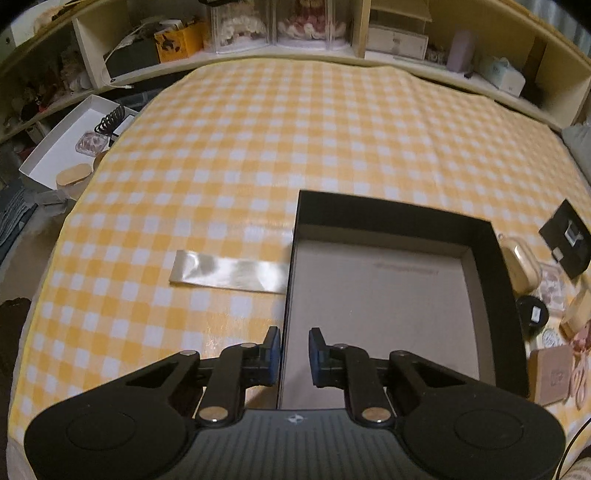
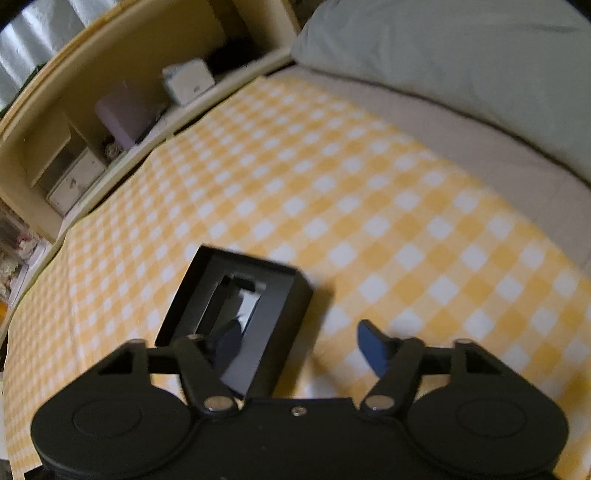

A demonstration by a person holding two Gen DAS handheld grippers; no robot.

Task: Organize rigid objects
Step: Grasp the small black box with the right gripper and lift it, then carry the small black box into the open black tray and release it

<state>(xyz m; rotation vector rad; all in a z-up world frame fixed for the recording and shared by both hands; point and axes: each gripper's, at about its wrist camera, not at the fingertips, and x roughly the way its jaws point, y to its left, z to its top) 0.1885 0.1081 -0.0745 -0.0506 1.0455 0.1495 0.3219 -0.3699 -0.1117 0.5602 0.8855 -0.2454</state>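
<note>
A large open black box [image 1: 495, 258] with a bare grey floor lies on the yellow checked cloth [image 1: 258, 155]. My left gripper [image 1: 294, 356] straddles the box's left wall near its front corner, jaws a little apart around the wall, contact unclear. Small rigid items lie right of the box: a black round tin [image 1: 532, 314], a tan case [image 1: 523, 267], a brown square box [image 1: 552, 374]. My right gripper [image 2: 299, 350] is open over a small black box [image 2: 240, 314] with a window; its left finger is inside or over that box, its right fingertip [image 2: 371, 345] beside it.
A silvery flat strip [image 1: 229, 273] lies left of the big box. A white tray [image 1: 66, 147] with small things sits off the left edge. Shelves [image 1: 295, 33] with boxes and dolls run along the back. A grey pillow [image 2: 461, 62] lies at the far right.
</note>
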